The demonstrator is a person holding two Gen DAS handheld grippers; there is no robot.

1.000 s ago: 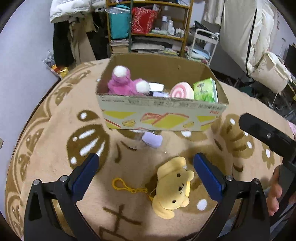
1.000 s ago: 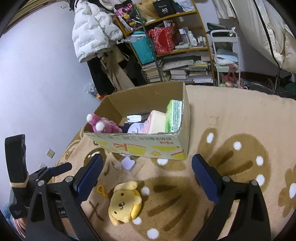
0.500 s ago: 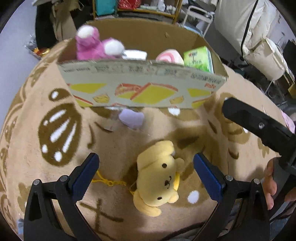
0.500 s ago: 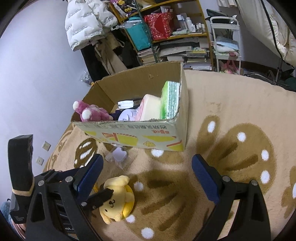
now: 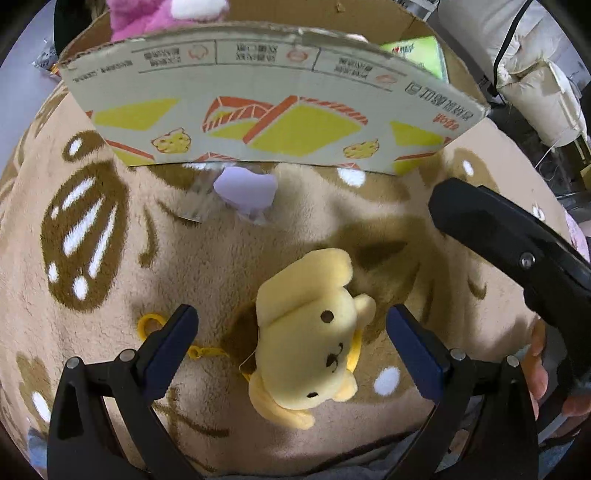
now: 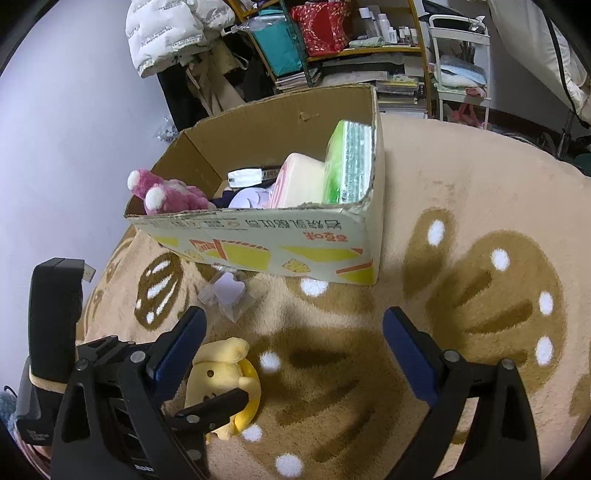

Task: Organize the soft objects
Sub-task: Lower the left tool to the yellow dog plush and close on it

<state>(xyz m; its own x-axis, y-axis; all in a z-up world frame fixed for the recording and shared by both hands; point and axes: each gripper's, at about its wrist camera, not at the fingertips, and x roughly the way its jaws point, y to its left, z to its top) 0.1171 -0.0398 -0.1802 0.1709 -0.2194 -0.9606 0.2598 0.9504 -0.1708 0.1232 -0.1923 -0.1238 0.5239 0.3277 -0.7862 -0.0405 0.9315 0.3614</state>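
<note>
Yellow puppy plush (image 5: 314,332) lies face-up on the tan rug (image 5: 207,258) before the cardboard box (image 5: 273,122), between the left gripper's (image 5: 291,343) spread fingers, long axis running away from them, while the right gripper (image 6: 295,343), also spread, hovers off to its right.

Both views are evenly and fairly brightly lit by soft indoor light from above. In the left wrist view the yellow plush dog (image 5: 314,332) casts a soft shadow on the rug (image 5: 221,258) to its upper right. Fisheye distortion bows the cardboard box (image 5: 258,110) wall into an arc, and black vignetting fills the corners. Focus is sharp centrally; the pink plush (image 5: 155,14) at the top edge smears slightly
</note>
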